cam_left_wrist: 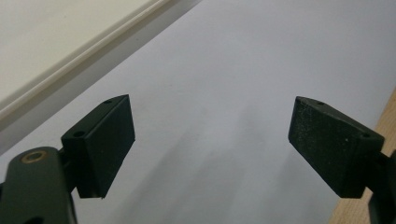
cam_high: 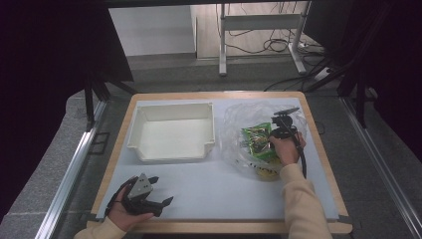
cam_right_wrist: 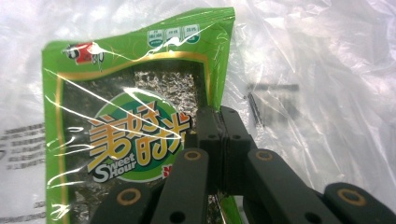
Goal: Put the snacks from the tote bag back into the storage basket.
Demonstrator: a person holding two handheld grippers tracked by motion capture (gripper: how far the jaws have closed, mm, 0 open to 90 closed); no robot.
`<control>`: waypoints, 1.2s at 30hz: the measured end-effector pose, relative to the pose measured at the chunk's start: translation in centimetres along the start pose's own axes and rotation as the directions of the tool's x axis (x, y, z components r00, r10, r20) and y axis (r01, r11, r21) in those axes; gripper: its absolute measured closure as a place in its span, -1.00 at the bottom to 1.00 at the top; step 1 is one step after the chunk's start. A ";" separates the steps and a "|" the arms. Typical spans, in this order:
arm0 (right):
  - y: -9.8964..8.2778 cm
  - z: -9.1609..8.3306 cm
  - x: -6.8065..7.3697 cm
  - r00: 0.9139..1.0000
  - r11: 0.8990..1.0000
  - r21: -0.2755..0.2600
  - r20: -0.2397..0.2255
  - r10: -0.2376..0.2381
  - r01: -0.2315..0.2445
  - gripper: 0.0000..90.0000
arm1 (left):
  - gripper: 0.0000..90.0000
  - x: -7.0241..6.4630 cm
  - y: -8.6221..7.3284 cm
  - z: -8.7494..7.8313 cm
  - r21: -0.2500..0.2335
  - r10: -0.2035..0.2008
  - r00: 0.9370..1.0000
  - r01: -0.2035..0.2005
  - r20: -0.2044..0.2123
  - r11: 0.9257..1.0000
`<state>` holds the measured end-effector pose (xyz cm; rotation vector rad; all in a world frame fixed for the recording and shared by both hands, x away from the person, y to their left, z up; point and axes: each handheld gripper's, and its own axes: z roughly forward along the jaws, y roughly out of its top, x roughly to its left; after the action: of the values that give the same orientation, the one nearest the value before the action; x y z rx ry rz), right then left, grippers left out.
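Observation:
A green seaweed snack packet (cam_high: pixel 255 140) (cam_right_wrist: pixel 116 116) lies in a crumpled clear plastic bag (cam_high: pixel 238 118) (cam_right_wrist: pixel 327 70) at the right of the table. My right gripper (cam_high: pixel 268 138) (cam_right_wrist: pixel 223 135) is shut, its jaws pinched together on the packet's right edge. I cannot tell whether bag film lies between the pads and the packet. My left gripper (cam_high: pixel 161 190) (cam_left_wrist: pixel 210 135) rests in the hand near the front left edge, jaws wide open over the bare mat with nothing between them.
A white shallow tray (cam_high: pixel 174 105) (cam_left_wrist: pixel 70 70) stands at the back left of the mat. Something yellow (cam_high: pixel 266 172) shows under the bag near the right hand. The wooden table edge (cam_high: pixel 219 227) runs along the front.

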<state>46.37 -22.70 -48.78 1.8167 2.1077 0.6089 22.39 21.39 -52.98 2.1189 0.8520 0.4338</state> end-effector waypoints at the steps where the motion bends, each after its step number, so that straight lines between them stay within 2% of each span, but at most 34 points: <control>1: 0.0 0.0 -0.1 1.000 1.000 -0.002 -0.012 0.004 -0.004 0.97 | -0.68 0.0 0.0 0.0 0.000 -0.001 1.000 0.001 0.000 1.000; 7: -0.2 -0.3 -0.1 1.000 1.000 -0.011 -0.030 -0.006 0.006 0.98 | -0.68 0.0 0.0 0.0 0.000 -0.001 1.000 0.001 0.000 1.000; 19: -0.2 -2.3 -0.3 0.998 0.997 -0.078 -0.050 -0.023 0.019 0.99 | -0.68 0.0 0.0 0.0 0.000 -0.001 1.000 0.001 0.000 1.000; 26: -0.1 -4.2 -1.1 0.998 0.991 -0.135 -0.057 -0.019 0.011 1.00 | -0.68 0.0 0.0 0.0 0.003 -0.001 1.000 0.001 -0.001 1.000; 36: -0.1 -5.7 -2.1 0.997 0.982 -0.191 -0.078 -0.008 -0.007 1.00 | -0.68 0.0 0.0 0.1 0.006 0.000 1.000 0.000 -0.001 1.000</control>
<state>43.95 -25.51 -44.00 1.7130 2.0196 0.8634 22.44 21.39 -53.06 2.1244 0.8546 0.4331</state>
